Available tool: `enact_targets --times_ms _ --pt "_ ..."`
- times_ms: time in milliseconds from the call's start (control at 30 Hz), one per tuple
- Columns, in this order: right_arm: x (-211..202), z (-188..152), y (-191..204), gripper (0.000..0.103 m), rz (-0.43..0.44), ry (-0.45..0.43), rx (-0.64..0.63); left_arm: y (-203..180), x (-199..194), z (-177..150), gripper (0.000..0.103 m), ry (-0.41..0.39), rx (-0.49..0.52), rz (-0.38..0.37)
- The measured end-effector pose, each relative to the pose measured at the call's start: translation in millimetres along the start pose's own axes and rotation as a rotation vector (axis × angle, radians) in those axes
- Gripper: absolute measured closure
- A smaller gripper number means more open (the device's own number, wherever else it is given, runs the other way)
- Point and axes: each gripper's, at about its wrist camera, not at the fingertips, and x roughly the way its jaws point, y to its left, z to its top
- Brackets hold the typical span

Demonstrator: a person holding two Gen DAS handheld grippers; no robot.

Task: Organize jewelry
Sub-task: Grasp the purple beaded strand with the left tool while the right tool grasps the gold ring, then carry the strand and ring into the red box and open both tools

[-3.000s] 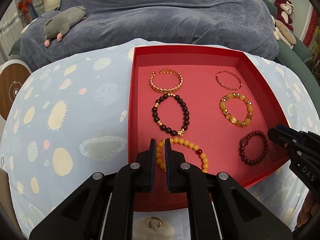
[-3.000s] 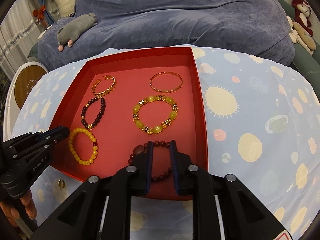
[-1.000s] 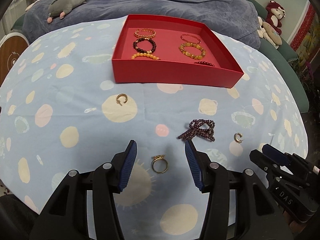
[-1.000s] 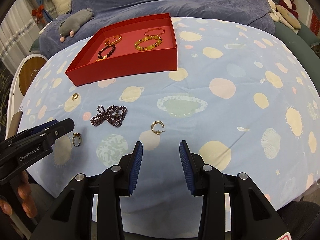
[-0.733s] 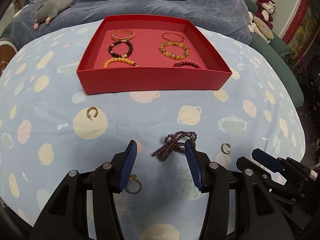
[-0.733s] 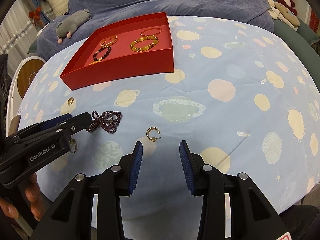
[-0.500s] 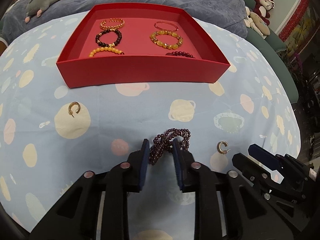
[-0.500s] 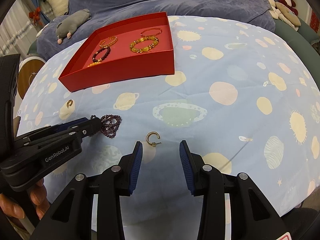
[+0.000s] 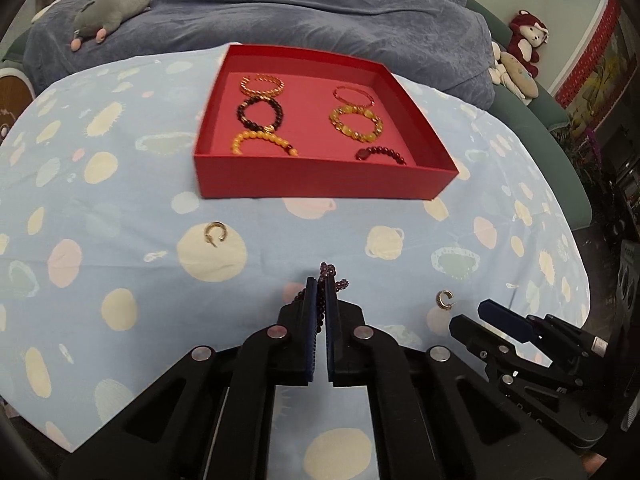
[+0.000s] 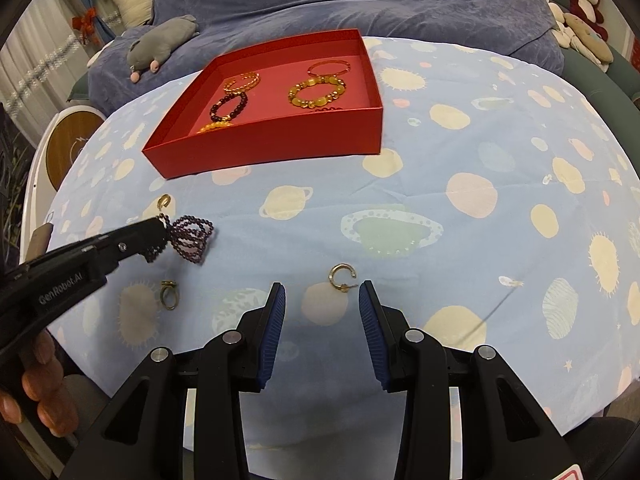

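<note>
The fingers (image 9: 309, 320) of the left gripper (image 9: 319, 286) are pressed almost together on the purple bead strand (image 10: 191, 236), and its loops hang out past the tips, on the side toward the red tray (image 9: 320, 188). From the right wrist view this gripper comes in low from the left edge, pointing up and to the right toward the tray, and the person's hand (image 10: 36, 388) holds its handle at the bottom left corner. If the strand touches the tablecloth (image 10: 460, 240) or hangs just above it, I cannot tell.

The right gripper (image 10: 322, 294) has its two blue pads (image 10: 272, 328) wide apart with nothing between them. It points toward the tray, and a gold hoop earring (image 10: 341, 276) lies on the cloth just in front of its tips.

A second hoop earring (image 9: 215, 233) lies near the front wall of the tray, on its left side. A gold ring (image 10: 169, 297) lies on the cloth further from the tray than the strand. Inside the tray six bracelets lie in two rows.
</note>
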Motion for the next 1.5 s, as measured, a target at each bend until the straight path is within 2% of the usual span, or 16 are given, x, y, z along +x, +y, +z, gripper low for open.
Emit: enact_targets --times_ms 100,267,400,600,867,933,967,1167,1500 --pt "1.1 -2.9 18.2 0.065 0.033 0.006 -0.032 19.6 -10.9 0.5 0.100 -0.017 -0.023 0.038" --pt "7.5 -11.3 56.0 0.065 0.085 0.023 -0.109 52.8 -14.1 -9.2 0.100 -0.001 -0.074 0.107" --pt "16.7 -16.9 83.2 0.065 0.112 0.044 -0.156 69.6 -15.0 -18.3 0.100 0.012 -0.101 0.129" --pt "31.1 -15.6 104.0 0.065 0.121 0.062 -0.187 79.1 -15.6 -26.4 0.100 0.021 -0.124 0.129" --pt "46.6 -7.6 108.9 0.068 0.100 0.075 -0.194 79.7 -12.0 -30.0 0.100 0.033 -0.127 0.122" --pt "50.4 -7.9 107.9 0.071 0.095 0.084 -0.192 79.8 -11.5 -30.1 0.100 0.035 -0.128 0.121" --pt "52.4 -8.5 107.7 0.076 0.094 0.089 -0.192 79.3 -11.5 -30.6 0.100 0.035 -0.128 0.120" --pt "53.7 -7.0 107.2 0.084 0.078 0.079 -0.211 78.2 -10.5 -32.9 0.100 0.043 -0.130 0.118" --pt "35.7 -1.8 80.1 0.084 0.059 0.053 -0.154 65.9 -14.0 -32.1 0.100 0.036 -0.116 0.092"
